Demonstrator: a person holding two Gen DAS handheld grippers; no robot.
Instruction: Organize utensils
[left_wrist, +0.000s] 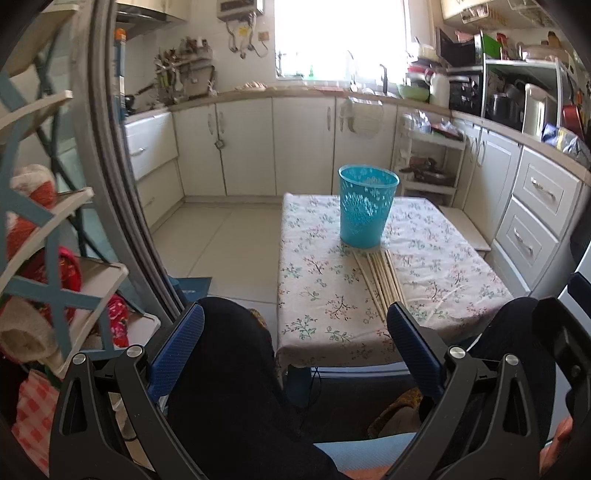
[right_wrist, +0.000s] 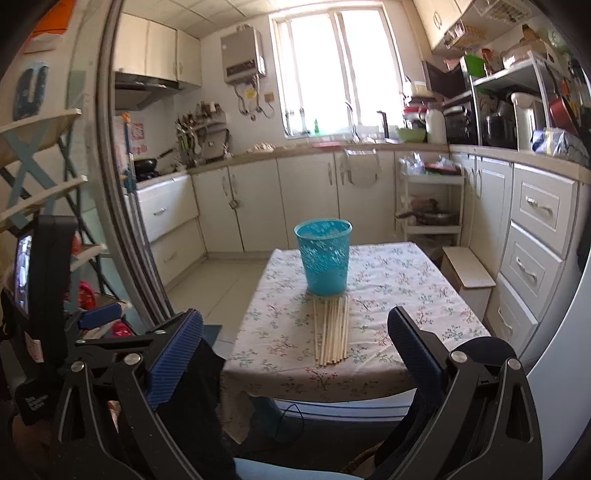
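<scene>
The left claw (left_wrist: 295, 332) is wide open and holds nothing. It hangs low in front of the bench (left_wrist: 443, 258), above the person's dark trouser legs (left_wrist: 229, 369). The right claw (right_wrist: 295, 339) is wide open too, with nothing between its blue pads (right_wrist: 173, 362). It is also short of the bench edge.

A flowery cloth (right_wrist: 406, 295) covers the bench. On it lies a bunch of thin wooden sticks (right_wrist: 331, 332), side by side, pointing away. Their far ends sit just beside the foot of a blue plastic cup (right_wrist: 325, 258) with little holes in its wall. The cup stands upright. I cannot tell if anything is inside it.

Behind the bench are white cupboards (right_wrist: 258, 203) and a bright window (right_wrist: 332, 66).
</scene>
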